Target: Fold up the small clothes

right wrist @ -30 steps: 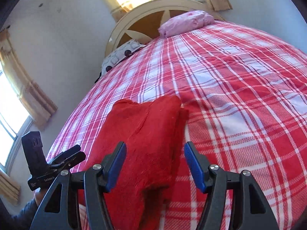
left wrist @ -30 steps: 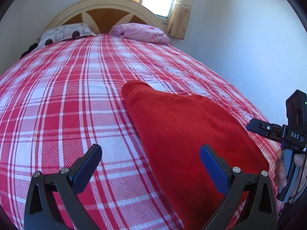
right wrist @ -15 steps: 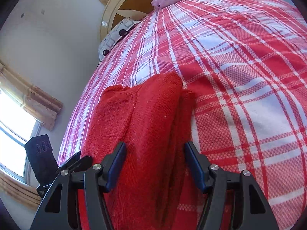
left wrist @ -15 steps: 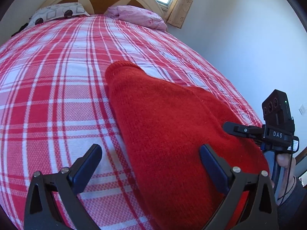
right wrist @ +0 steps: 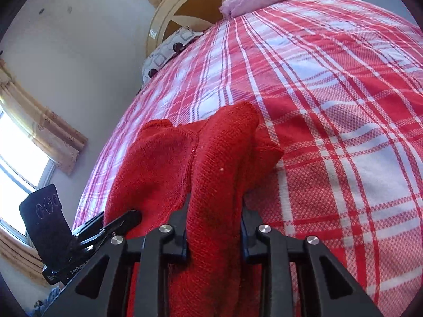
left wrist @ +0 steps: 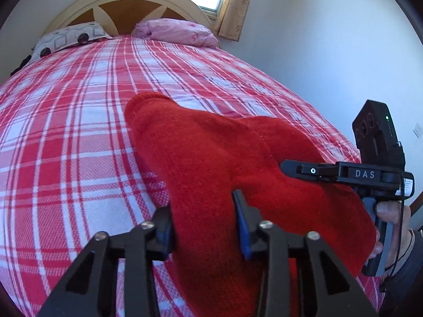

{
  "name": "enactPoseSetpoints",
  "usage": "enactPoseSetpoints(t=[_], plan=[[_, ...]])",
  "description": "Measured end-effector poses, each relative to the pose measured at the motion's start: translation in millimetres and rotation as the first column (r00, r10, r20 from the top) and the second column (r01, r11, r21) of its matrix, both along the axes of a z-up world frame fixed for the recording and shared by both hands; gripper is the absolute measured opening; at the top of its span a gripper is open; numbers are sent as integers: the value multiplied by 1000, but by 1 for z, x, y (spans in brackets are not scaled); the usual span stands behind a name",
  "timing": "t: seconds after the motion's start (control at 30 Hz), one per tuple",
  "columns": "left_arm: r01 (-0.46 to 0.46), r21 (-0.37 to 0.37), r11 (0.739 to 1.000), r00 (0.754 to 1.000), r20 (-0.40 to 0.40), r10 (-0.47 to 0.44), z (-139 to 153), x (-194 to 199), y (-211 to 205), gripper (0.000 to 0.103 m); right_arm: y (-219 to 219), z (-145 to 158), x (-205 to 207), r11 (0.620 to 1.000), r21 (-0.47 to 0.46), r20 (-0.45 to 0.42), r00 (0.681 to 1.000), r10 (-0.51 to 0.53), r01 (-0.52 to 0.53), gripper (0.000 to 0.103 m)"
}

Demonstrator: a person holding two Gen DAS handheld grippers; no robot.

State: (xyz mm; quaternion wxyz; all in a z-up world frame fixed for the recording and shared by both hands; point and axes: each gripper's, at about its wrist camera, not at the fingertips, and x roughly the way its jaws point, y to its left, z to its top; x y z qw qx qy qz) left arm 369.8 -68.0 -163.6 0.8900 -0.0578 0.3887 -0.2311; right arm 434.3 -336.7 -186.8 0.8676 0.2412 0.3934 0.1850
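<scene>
Through my left wrist camera, my left gripper [left wrist: 205, 224] sits low over the plaid bedspread [left wrist: 68, 137], its two blue-padded fingers [left wrist: 242, 224] clenched on a raised fold at the near edge of the red knit garment [left wrist: 211, 158]. The cloth bulges up between the pads and runs away ahead of them toward the headboard [left wrist: 127, 5], its far corner lying flat on the bedspread. To the right of my left gripper, my right hand [left wrist: 391, 227] wraps the handle of the right gripper [left wrist: 290, 169], which points in sideways, level with the bed, its tip against the garment's right edge. Far ahead lie a patterned pillow [left wrist: 66, 39] and a pink pillow [left wrist: 179, 31]. Through my right wrist camera, my right gripper [right wrist: 214, 227] is also grasping the garment: a thick ridge of red knit stands squeezed between its fingers [right wrist: 182, 227] and drapes forward onto the bedspread [right wrist: 330, 105]. To the left of it, my left gripper [right wrist: 127, 219] reaches in at a slant, touching the garment's [right wrist: 216, 163] left edge.
</scene>
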Motion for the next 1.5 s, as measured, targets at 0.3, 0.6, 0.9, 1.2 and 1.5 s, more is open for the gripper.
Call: enactPoseSetpoints(t=[0.3,0.6,0.9,1.2,1.5], plan=[[-47,11,999,998,43,47,27,-40,23,32,30,18,-34,999,32,61,997,41,-43,28],[-143,49,988,987,80,139,54,-94,74,30,100,39,-55,983,67,111,981,160,-168,27],[-269,22,963,959,92,266,69,-136,142,29,190,54,-67,947,88,140,945,296,-309,27],[-368,15,930,927,84,365,77,-175,203,29,278,69,-74,892,66,139,890,435,-447,27],[-468,-8,884,883,34,468,60,-179,265,29,353,63,-51,854,53,61,856,514,-517,27]])
